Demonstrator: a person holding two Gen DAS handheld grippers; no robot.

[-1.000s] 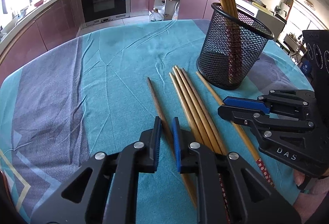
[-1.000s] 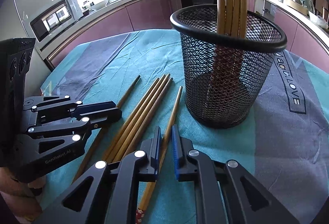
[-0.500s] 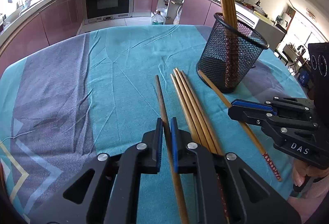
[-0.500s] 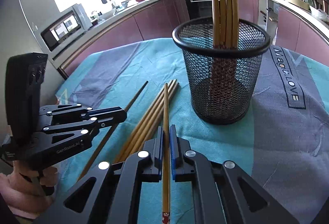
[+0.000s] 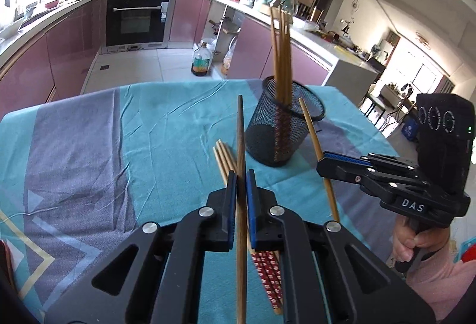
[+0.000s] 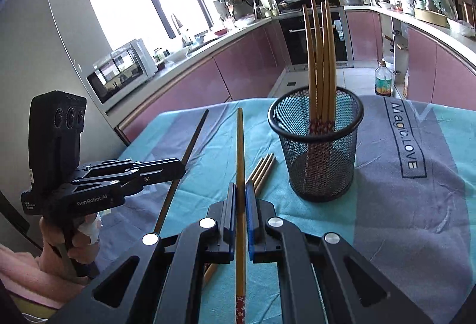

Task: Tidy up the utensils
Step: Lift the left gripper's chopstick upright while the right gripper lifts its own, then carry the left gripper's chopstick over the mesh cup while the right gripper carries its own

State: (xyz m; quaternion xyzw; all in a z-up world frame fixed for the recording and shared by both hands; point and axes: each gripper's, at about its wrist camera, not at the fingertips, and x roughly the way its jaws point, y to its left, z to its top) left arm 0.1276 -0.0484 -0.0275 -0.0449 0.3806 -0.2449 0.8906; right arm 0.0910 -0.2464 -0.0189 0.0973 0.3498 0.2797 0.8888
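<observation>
Chopsticks lie lengthwise in each pinching claw: dark chopstick [image 5: 241,175] in left claw [image 5: 241,184], light chopstick [image 6: 240,175] in right claw [image 6: 241,196]; basket [image 6: 315,151] stands upper right, nearer the right one.

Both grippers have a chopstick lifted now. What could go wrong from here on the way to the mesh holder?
The left gripper and right gripper each pinch one long chopstick, dark chopstick and light chopstick, near mid-length, so either might pivot or slip. The mesh holder already holds chopsticks; a tip could catch them or the rim and tip it.
</observation>
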